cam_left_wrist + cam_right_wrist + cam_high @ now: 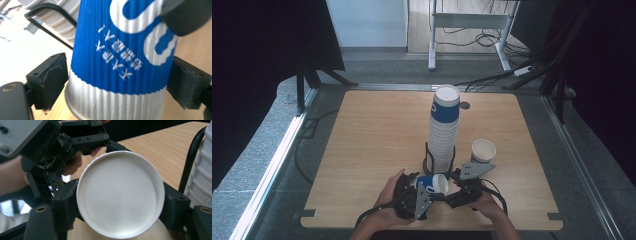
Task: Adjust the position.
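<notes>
Near front edge of bench [377, 125], before cup stack [443, 131], we held blue-and-white ribbed paper cup [432, 183] sideways between us for handover. Right hand-held gripper [120, 202] clamped cup rim; left hand-held gripper [117, 82] straddled body, pads eased off. Spare cup [483, 150] upright beside.
</notes>
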